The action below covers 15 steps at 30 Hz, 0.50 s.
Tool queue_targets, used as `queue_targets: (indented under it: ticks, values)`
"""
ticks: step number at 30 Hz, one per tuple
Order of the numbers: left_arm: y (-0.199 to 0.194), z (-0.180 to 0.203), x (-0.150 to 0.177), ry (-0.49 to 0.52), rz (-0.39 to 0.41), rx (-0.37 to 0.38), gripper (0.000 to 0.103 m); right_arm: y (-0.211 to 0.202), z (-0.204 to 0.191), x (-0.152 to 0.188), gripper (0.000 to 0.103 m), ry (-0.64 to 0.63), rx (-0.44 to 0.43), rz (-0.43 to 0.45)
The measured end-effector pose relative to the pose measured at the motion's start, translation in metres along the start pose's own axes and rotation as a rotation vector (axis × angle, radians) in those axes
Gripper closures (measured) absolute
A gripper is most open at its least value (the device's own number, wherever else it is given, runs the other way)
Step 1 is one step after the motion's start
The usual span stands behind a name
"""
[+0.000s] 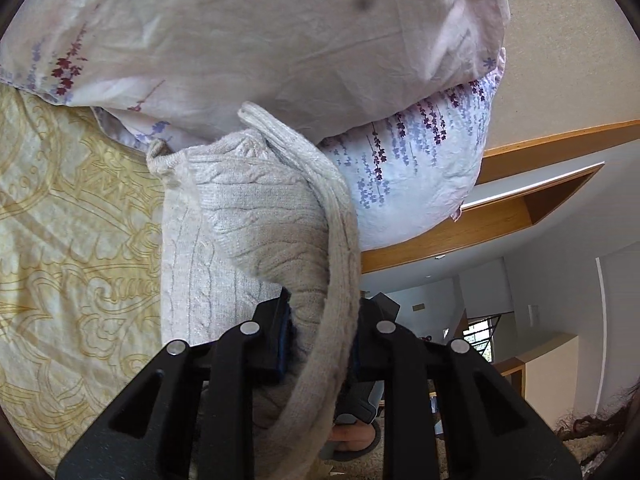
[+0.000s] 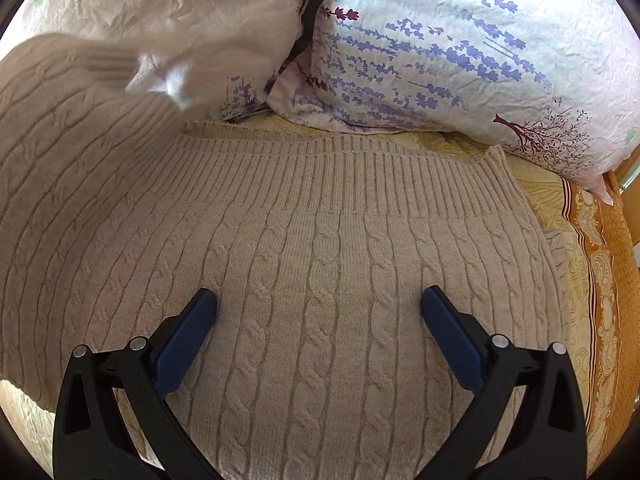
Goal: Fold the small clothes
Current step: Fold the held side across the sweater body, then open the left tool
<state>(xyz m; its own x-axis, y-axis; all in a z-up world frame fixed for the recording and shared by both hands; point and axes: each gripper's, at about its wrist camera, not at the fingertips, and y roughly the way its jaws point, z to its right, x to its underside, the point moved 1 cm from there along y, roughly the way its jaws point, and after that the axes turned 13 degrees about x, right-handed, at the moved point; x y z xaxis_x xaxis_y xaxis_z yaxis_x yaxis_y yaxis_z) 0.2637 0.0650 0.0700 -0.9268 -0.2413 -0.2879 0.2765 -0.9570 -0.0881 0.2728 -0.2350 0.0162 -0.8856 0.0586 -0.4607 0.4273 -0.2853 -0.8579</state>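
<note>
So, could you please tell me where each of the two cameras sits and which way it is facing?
Left wrist: on the left gripper, looking along its jaws, shut on a lifted fold of the beige sweater, toward the pillows and room beyond.
Right wrist: on the right gripper, tilted down at the flat sweater; jaws open, holding nothing.
Shared: sweater, floral pillows, yellow bedspread.

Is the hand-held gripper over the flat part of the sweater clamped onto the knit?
No, the right hand-held gripper stands wide open above the beige cable-knit sweater, with nothing pinched between its blue pads.
</note>
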Motion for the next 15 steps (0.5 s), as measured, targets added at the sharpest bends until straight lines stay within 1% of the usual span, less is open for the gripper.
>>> queue_targets:
  ticks: [7, 9, 12, 15]
  values:
    - [0.022, 0.013, 0.0, 0.003, -0.029, 0.033, 0.082, -0.007, 0.008, 0.009, 0.001, -0.012, -0.04, 0.035]
    - [0.028, 0.016, -0.002, -0.004, -0.027, 0.037, 0.082, -0.011, 0.02, 0.009, 0.001, -0.004, -0.06, 0.046]
    - [0.039, 0.02, -0.004, -0.002, -0.028, 0.04, 0.082, -0.022, 0.056, 0.014, 0.001, 0.094, -0.073, 0.079]
    - [0.056, 0.024, -0.005, 0.005, -0.042, 0.038, 0.082, -0.027, 0.104, 0.023, 0.001, 0.25, -0.117, 0.074]
